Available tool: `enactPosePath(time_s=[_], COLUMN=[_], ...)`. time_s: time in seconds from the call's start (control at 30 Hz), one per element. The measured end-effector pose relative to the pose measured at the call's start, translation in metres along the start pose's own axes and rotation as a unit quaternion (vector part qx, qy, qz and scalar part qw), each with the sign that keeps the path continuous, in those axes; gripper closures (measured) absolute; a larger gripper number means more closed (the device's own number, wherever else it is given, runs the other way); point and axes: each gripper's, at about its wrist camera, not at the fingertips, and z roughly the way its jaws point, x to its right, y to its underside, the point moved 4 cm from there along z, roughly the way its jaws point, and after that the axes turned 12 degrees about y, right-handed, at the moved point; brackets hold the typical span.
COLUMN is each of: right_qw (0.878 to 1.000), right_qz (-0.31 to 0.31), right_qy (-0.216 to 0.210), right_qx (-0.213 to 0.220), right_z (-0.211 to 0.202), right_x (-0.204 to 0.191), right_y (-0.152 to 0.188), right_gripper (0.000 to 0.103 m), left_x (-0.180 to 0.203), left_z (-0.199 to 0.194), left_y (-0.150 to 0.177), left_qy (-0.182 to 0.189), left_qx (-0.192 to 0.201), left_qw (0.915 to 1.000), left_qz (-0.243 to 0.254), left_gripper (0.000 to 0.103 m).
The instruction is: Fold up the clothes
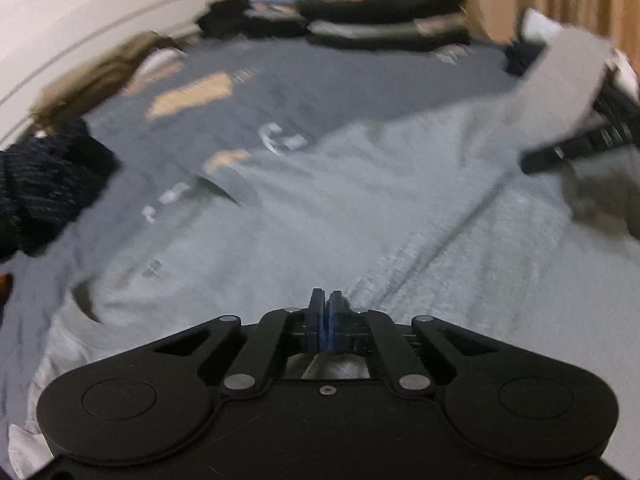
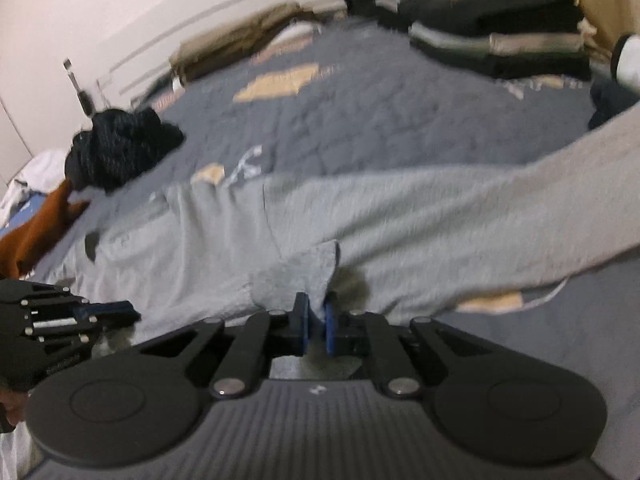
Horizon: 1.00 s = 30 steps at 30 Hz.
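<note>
A light grey sweatshirt (image 1: 360, 208) lies spread across the bed, its body towards me in the left wrist view. My left gripper (image 1: 327, 308) hovers over the sweatshirt's near part with its blue pads pressed together and no cloth showing between them. In the right wrist view the left gripper (image 2: 124, 310) shows low at the left edge. My right gripper (image 2: 317, 320) is shut on a flap of the grey sweatshirt (image 2: 400, 220), which stands up between its pads. From the left wrist view the right gripper (image 1: 536, 162) sits at the right with a grey sleeve lifted above it.
The bed has a blue-grey quilt (image 1: 320, 92) with tan patches. A stack of folded dark clothes (image 2: 500, 40) sits at the far right. A dark knit garment (image 2: 120, 148) and a rust-orange one (image 2: 40, 232) lie at the left. An olive garment (image 1: 100, 76) rests against the wall.
</note>
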Motion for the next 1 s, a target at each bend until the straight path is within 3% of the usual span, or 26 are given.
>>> enactPosePath(time_s=[0.1, 0.2, 0.4, 0.47, 0.57, 0.77, 1.0], right_qw=[1.0, 0.998, 0.999, 1.0, 0.999, 0.995, 0.995], right_qz=[-0.024, -0.051, -0.036, -0.014, 0.014, 0.063, 0.058], right_qy=[0.01, 0.027, 0.031, 0.01, -0.01, -0.004, 0.021], right_qx=[-0.004, -0.011, -0.002, -0.009, -0.028, -0.071, -0.082], right_z=[0.008, 0.019, -0.003, -0.011, -0.016, -0.002, 0.014], right_x=[-0.005, -0.009, -0.004, 0.001, 0.008, 0.016, 0.015], right_y=[0.003, 0.008, -0.009, -0.013, -0.012, 0.007, 0.016], right_gripper=[0.095, 0.091, 0.079, 0.069, 0.062, 0.06, 0.06], left_x=[-0.003, 0.0, 0.014, 0.031, 0.066, 0.132, 0.134], left_z=[0.0, 0.005, -0.05, -0.064, -0.073, -0.037, 0.016], left_y=[-0.007, -0.007, 0.001, 0.006, 0.014, 0.015, 0.008], left_qy=[-0.024, -0.025, -0.036, -0.032, -0.035, -0.041, -0.06], left_qx=[0.009, -0.013, 0.041, 0.042, 0.037, 0.023, -0.017], left_qw=[0.9996, 0.9995, 0.998, 0.9985, 0.9983, 0.9861, 0.9782], left_qz=[-0.009, -0.015, -0.031, -0.015, 0.029, 0.159, 0.198], left_gripper=[0.1, 0.098, 0.097, 0.092, 0.055, 0.054, 0.054])
